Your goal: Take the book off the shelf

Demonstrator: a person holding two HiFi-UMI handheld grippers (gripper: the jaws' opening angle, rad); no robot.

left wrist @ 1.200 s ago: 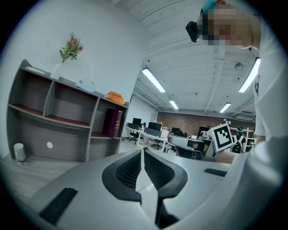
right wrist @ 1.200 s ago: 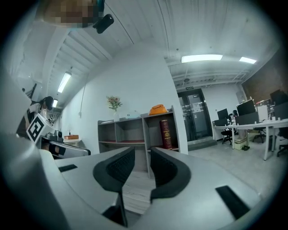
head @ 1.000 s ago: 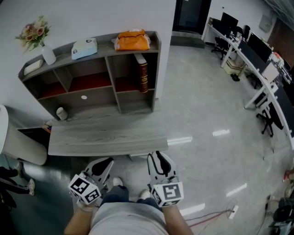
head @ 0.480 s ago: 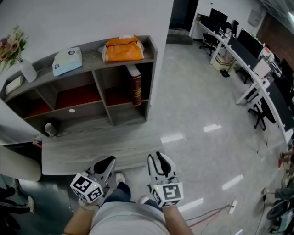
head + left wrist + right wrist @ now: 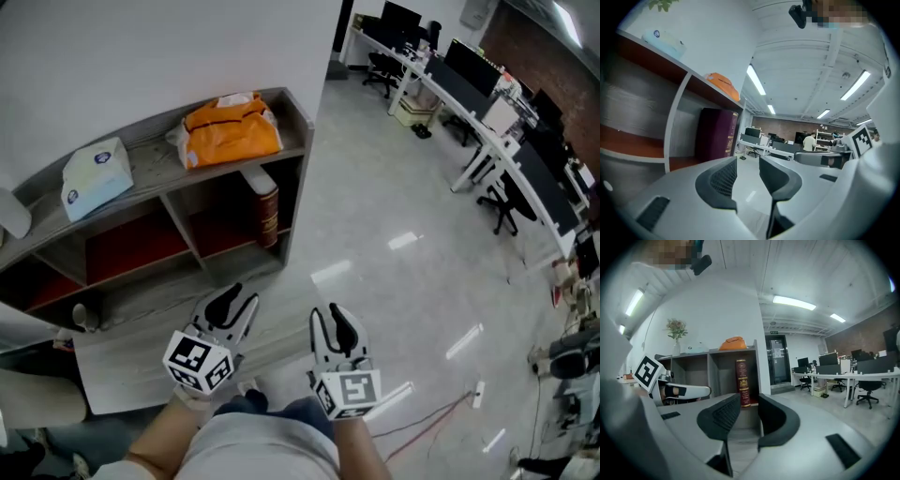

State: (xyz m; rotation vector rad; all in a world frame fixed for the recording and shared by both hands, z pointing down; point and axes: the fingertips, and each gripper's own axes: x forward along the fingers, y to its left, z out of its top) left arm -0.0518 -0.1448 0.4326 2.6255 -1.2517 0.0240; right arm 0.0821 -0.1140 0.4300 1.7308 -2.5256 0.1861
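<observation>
A dark red book stands upright in the right-hand compartment of the grey shelf; it also shows in the left gripper view and the right gripper view. My left gripper is held low in front of the shelf, well short of the book; its jaws are opening, with nothing between them. Beside it, my right gripper points at the shelf with a narrow gap between its jaws and nothing in them.
An orange bag and a tissue box lie on the shelf top. A low grey bench runs before the shelf, with a white cup behind it. Office desks and chairs line the right; a cable crosses the floor.
The view has shifted closer to the shelf and rightwards. My left gripper has risen forward toward the shelf and its jaws have parted. The right gripper has barely moved.
</observation>
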